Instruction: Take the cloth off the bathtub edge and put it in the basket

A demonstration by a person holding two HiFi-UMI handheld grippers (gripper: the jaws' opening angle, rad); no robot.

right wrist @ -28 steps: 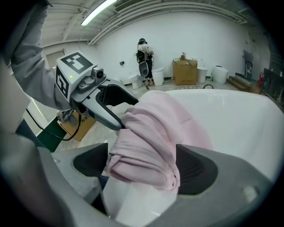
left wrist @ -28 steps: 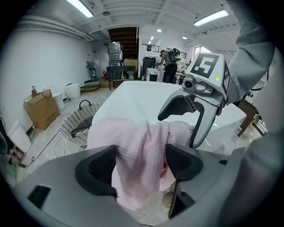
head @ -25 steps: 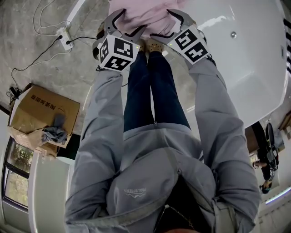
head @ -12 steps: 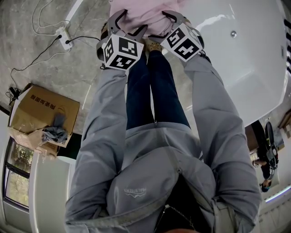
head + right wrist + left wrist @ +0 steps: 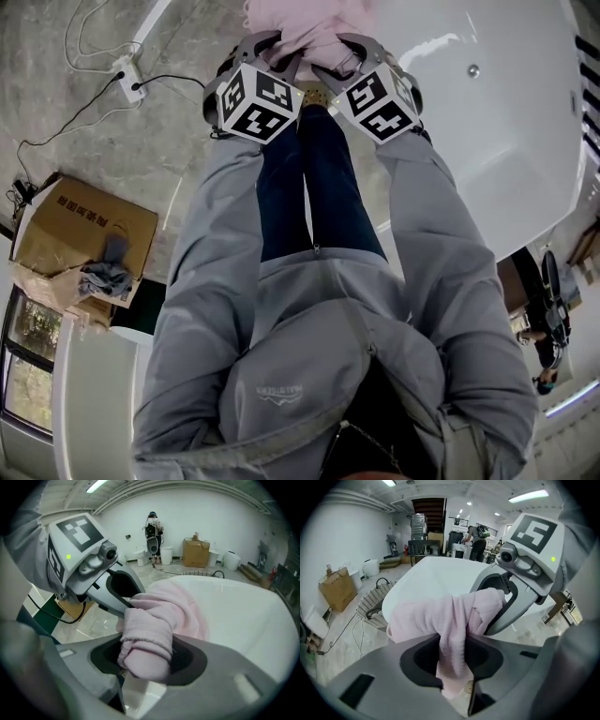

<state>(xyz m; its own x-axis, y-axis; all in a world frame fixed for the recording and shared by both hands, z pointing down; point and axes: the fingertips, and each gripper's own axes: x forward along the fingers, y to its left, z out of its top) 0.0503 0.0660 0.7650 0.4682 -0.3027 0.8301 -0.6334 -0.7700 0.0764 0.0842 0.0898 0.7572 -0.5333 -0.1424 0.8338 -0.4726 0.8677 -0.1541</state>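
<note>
Left gripper (image 5: 452,651), right gripper (image 5: 145,654), jaws just closed, clamp pink terry cloth (image 5: 424,616) on white bathtub edge (image 5: 236,620); likely light, limp, best pinched at bunched folds.

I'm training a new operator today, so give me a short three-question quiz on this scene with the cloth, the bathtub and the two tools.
1. True or false: the pink cloth lies inside the wicker basket.
2. Which tool has the cloth between its jaws? A) left tool only B) right tool only C) both
3. What does the cloth rest on?

Key:
1. False. It is outside the basket, which stands apart from it.
2. C. Both tools' jaws have just been closing and now pinch the cloth.
3. The edge of the white bathtub.
</note>
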